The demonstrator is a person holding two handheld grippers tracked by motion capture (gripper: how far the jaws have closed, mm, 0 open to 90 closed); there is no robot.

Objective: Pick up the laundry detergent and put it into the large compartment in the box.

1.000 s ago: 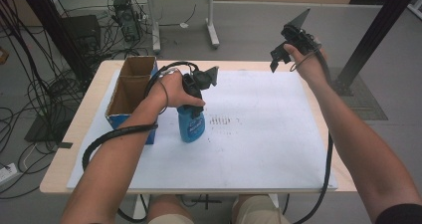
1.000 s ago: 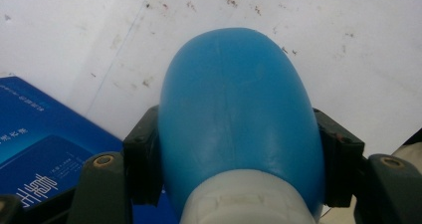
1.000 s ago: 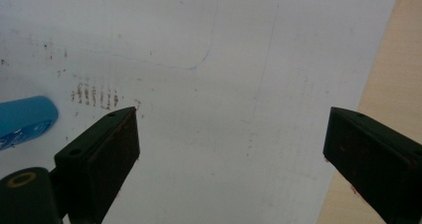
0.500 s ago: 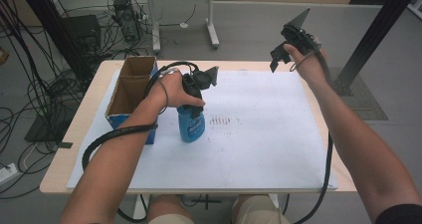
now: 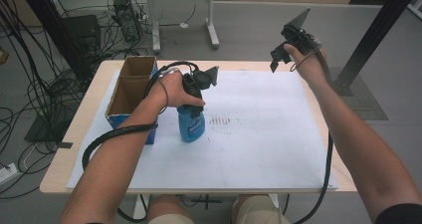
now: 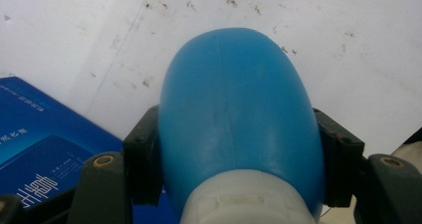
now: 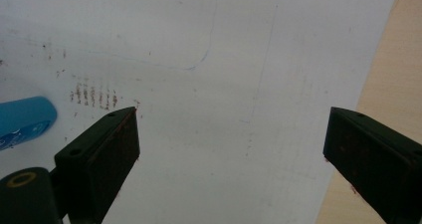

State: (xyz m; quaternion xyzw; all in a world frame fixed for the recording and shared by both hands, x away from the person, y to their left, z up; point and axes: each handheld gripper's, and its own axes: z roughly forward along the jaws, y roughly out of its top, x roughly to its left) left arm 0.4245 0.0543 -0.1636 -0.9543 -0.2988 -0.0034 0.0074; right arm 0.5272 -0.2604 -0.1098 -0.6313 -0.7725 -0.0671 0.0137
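A blue plastic bottle (image 5: 191,128) with a white neck stands upright on the white sheet (image 5: 263,139), left of the middle. My left gripper (image 5: 192,109) comes down on it from above and is shut on its upper body. In the left gripper view the two jaws press both sides of the bottle (image 6: 239,104), with the left gripper (image 6: 239,152) centred over it. My right gripper (image 5: 279,59) hangs in the air over the table's far right edge. Its jaws stand wide apart and hold nothing in the right gripper view (image 7: 231,154), where the bottle (image 7: 22,119) lies far left.
An open cardboard box (image 5: 130,92) with a blue side (image 6: 40,144) stands just left of the bottle. Brown smudges (image 5: 224,120) mark the sheet right of the bottle. Bare wood (image 7: 393,59) runs along the sheet's right edge. Cables and table legs lie on the floor beyond.
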